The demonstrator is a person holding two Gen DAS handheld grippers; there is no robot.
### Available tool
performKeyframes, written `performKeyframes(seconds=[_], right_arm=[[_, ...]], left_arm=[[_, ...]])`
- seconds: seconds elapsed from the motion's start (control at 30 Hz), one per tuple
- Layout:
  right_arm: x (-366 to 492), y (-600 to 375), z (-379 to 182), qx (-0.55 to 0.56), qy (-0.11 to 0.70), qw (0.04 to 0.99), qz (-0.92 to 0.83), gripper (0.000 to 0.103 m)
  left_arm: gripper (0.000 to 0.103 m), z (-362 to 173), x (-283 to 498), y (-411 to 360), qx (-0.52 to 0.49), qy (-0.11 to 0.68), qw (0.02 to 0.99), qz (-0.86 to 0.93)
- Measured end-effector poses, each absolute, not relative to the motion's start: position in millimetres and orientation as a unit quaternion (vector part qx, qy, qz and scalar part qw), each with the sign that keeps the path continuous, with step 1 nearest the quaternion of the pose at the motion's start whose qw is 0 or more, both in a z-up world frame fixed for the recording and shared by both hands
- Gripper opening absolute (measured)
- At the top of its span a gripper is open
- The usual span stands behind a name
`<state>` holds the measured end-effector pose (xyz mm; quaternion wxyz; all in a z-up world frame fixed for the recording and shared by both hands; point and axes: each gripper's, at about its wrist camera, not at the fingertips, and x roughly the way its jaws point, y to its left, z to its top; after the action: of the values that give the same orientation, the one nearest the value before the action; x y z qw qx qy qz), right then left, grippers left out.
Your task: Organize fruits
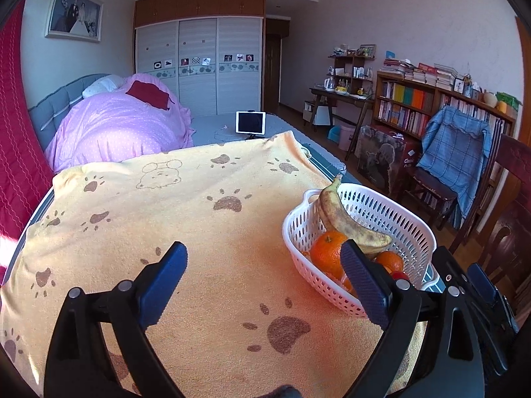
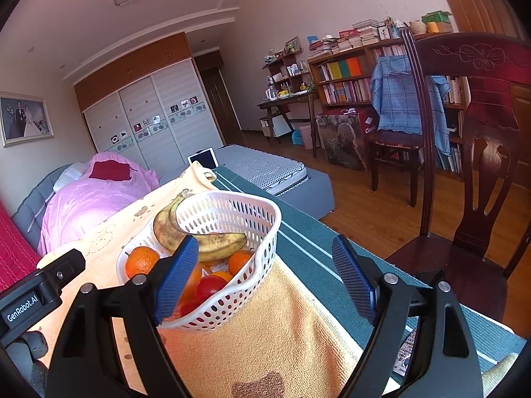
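Observation:
A white perforated basket (image 1: 408, 222) sits at the right edge of a yellow paw-print towel (image 1: 186, 205). It holds a spotted banana (image 1: 338, 219), several oranges (image 1: 327, 252) and red fruit. My left gripper (image 1: 265, 265) is open and empty over the towel, just left of the basket. In the right wrist view the basket (image 2: 245, 212) holds the banana (image 2: 212, 242), oranges (image 2: 141, 260) and red tomatoes (image 2: 210, 287). My right gripper (image 2: 267, 265) is open and empty, its jaws wide apart, straddling the basket's near right rim.
A green runner (image 2: 308, 242) lies under the towel at the table's right edge. A dark wooden chair (image 2: 481, 165) stands close on the right. A bed with a pink quilt (image 1: 116, 126) and a tablet (image 1: 250, 122) lie beyond the table.

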<state>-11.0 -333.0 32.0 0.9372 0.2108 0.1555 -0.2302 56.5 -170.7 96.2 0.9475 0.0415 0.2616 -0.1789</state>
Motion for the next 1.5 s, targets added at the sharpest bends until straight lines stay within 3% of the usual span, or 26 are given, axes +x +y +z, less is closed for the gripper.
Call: performKeyframes(seconds=[0.33,1.5], right_arm=[[-14,-328,35,0.197,0.146,0.941,-0.232,0.095],[-20,-309,35,0.152,0.168,0.949,-0.218,0.098]], left_arm=[[0.096,89,43,-160,0.058,0.260,0.951,-0.156],[0.098,74,22,-156,0.100,0.246,0.956,-0.125]])
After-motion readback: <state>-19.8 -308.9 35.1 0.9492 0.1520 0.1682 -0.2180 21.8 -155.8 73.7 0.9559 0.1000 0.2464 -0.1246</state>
